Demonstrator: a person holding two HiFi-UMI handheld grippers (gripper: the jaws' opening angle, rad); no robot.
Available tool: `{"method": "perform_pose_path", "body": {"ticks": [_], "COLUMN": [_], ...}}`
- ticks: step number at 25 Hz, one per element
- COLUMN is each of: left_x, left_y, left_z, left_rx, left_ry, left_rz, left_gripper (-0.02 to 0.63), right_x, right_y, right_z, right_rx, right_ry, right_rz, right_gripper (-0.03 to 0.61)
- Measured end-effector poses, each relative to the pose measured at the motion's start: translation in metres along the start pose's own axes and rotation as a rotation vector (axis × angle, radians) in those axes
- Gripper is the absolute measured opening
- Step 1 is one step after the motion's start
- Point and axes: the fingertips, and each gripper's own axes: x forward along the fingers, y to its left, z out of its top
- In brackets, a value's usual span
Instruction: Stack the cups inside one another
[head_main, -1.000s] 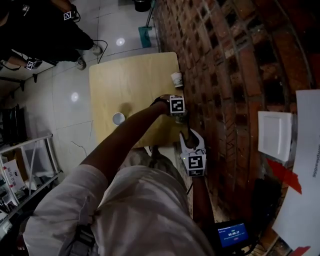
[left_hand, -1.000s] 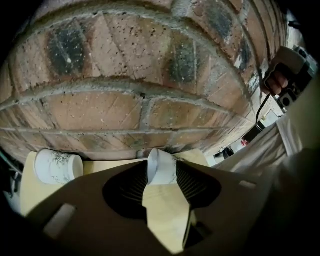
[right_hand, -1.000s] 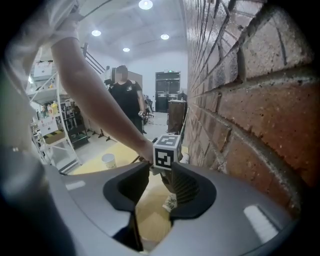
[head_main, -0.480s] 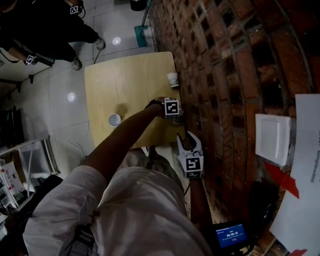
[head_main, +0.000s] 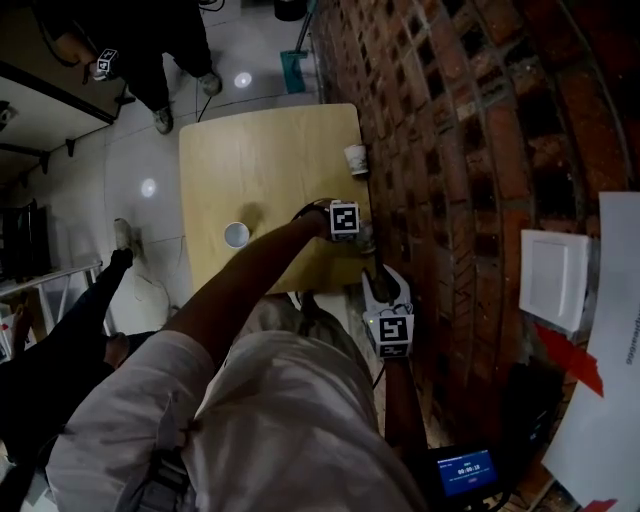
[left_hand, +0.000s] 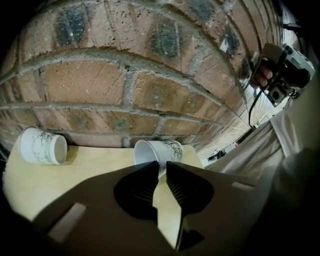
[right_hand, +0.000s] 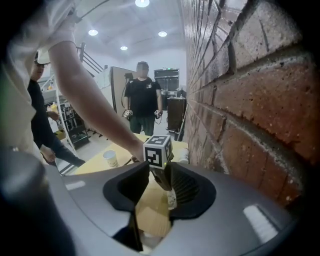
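Left hand-held gripper (left_hand: 161, 169) just closed on cup (left_hand: 160, 150) rim.

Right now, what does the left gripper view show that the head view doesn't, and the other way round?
Only the left gripper view: the left hand-held gripper, whose jaws have just been closing, pinching the rim of a tipped cup. Only the head view: an upright cup out on the table, and a lit screen. Both: the other tipped cup by the brick wall, and the right hand-held gripper.
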Motion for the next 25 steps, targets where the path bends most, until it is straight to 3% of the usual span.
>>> {"method": "perform_pose_path", "body": {"ticks": [7,14,20,25], "left_x": [-0.008,-0.016,-0.047,-0.069], "left_y": [-0.004,-0.029,-0.020,-0.027], "left_z": [0.004,-0.019,-0.005,-0.036], "left_rx": [-0.023,-0.104,-0.019,-0.066], "left_ry": [-0.098,-0.062,-0.162,-0.076], "left_rz": [0.047,0.055,0.256,0.365], "left_gripper": [0.037,0.026,0.026,0.026], "right_x": [-0.001,0.001,0.003,0.008], "right_y": [0.005,0.009,0.018,0.025], "right_z": [0.004,0.004,0.007,0.015], "right_rx": [-0.010,-0.017,-0.015,-0.021], "right_ry": [-0.008,-0.011,-0.028,-0.050], "right_rz": [0.011,0.019,0.036,0.055], "right_gripper": [0.135,0.134,0.135,0.134]}}
